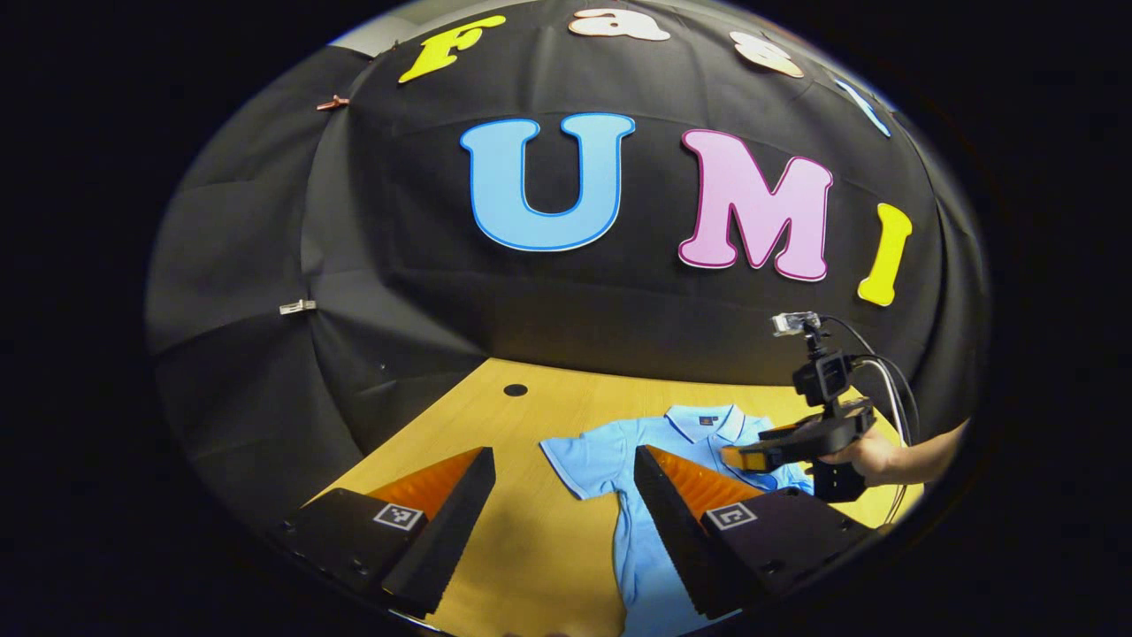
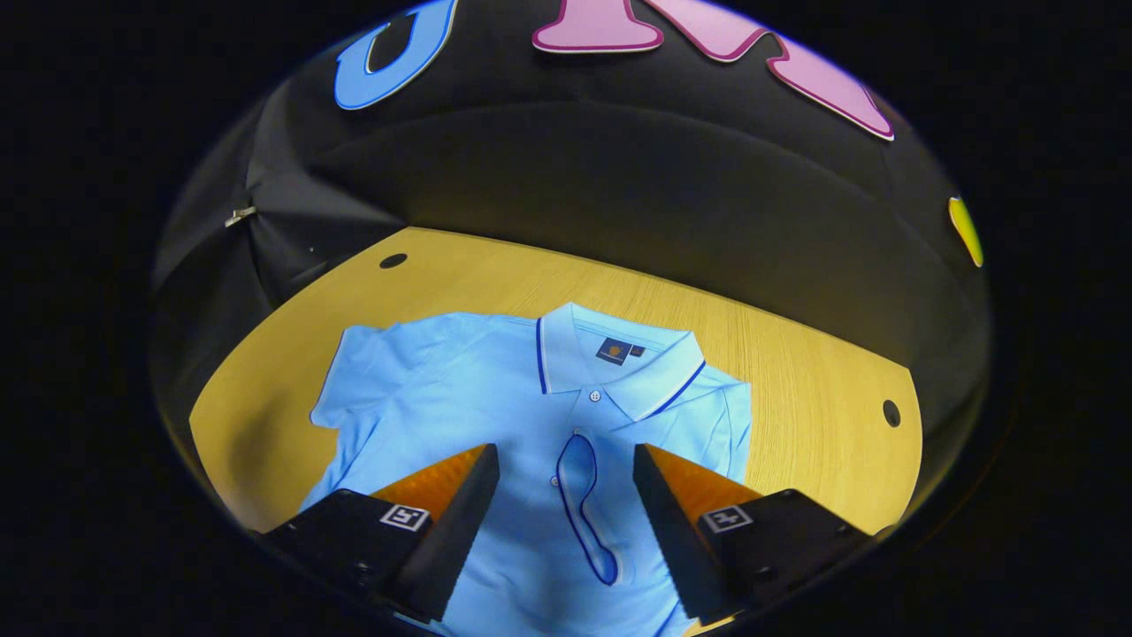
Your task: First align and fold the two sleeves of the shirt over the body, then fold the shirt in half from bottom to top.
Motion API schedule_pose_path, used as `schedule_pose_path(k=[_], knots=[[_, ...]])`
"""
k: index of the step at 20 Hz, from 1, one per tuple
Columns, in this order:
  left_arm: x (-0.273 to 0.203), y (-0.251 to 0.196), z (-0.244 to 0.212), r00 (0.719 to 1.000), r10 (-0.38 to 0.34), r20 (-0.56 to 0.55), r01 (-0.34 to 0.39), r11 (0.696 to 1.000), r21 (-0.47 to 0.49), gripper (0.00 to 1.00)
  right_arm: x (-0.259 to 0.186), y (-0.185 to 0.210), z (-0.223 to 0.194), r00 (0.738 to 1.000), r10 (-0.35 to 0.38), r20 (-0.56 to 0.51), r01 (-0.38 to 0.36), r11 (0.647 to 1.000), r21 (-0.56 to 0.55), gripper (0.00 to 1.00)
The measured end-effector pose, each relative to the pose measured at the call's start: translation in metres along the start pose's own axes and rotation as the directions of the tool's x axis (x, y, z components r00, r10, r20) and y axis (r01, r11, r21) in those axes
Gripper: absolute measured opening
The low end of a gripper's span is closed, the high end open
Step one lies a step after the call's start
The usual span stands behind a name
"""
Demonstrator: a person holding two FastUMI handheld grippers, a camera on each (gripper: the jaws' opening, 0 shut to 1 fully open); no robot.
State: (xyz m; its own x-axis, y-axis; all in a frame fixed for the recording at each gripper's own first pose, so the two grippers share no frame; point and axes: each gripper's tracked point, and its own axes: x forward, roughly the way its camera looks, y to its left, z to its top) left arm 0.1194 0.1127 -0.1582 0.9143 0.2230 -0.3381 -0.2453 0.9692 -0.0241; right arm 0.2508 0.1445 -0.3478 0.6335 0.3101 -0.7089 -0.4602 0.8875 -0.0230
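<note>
Left gripper view: the left tool (image 1: 564,460) hung open above the wooden surface (image 1: 531,531) beside the blue shirt's (image 1: 610,456) spread sleeve, the right tool (image 1: 752,457) farther off in a hand (image 1: 862,456); right gripper view: the right tool (image 2: 564,460) gaped above the shirt (image 2: 478,380) lying flat, one sleeve folded inward.

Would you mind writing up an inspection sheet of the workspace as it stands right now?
Surface: wooden table with round holes in it.
Job's things: light blue polo shirt lies flat, collar toward the wall; one sleeve spread out, the other folded over the body.
Clutter: nothing seen.
Grippers: left gripper open above the table beside the shirt; right gripper open above the shirt's chest, held by a hand.
Cables: cables run from the right gripper.
Surroundings: black cloth wall with clips.
</note>
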Motion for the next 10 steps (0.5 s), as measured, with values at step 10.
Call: schedule_pose_path(k=[10], knots=[[0.151,0.014,-0.038,0.994,-0.003,-0.106,0.001,1.0,-0.017,1.0,-0.122,-0.058,0.018,0.99,-0.08,0.118,0.083,0.996,-0.019,0.98]])
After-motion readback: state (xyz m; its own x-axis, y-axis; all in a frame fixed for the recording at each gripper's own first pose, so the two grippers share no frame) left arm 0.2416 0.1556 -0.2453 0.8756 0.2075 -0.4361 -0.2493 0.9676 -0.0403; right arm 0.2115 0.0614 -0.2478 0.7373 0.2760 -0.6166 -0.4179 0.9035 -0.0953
